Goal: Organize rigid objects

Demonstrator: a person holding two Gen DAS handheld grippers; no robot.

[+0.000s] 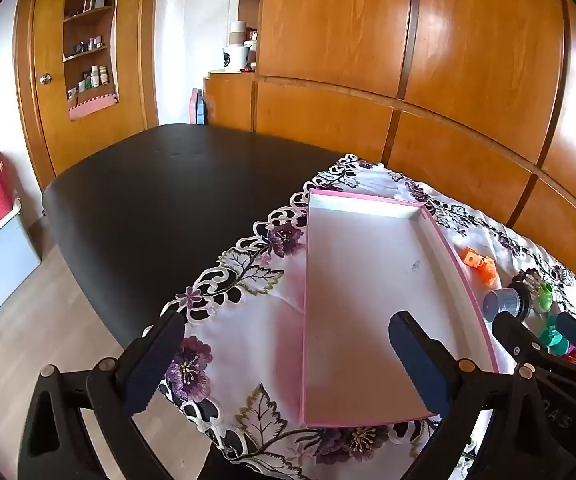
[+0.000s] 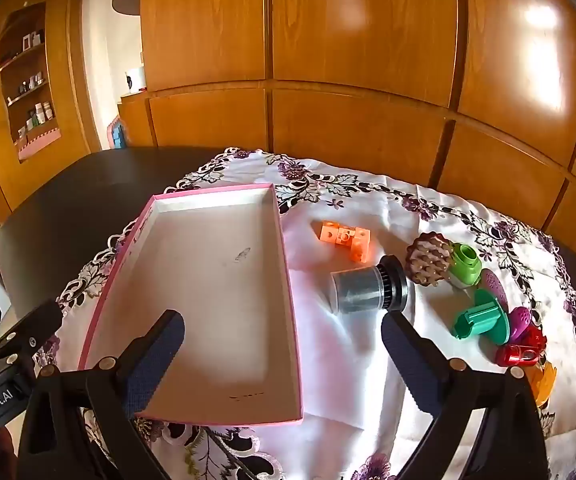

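Judging by the bare pink box (image 2: 212,280) lying under the left finger of the right claw (image 2: 282,350), nothing is sorted yet. Both claws, left claw (image 1: 288,354) too, gape released. The grey canister (image 2: 362,290), orange blocks (image 2: 346,240) and other toys wait beyond its right finger.

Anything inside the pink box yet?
No objects: the pink box shows only a bare white floor with a small dark smudge. The right gripper's finger covers its near-left corner.

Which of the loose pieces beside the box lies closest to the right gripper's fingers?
The grey jar with the black cap, lying on its side just past the right gripper; the others sit farther off.
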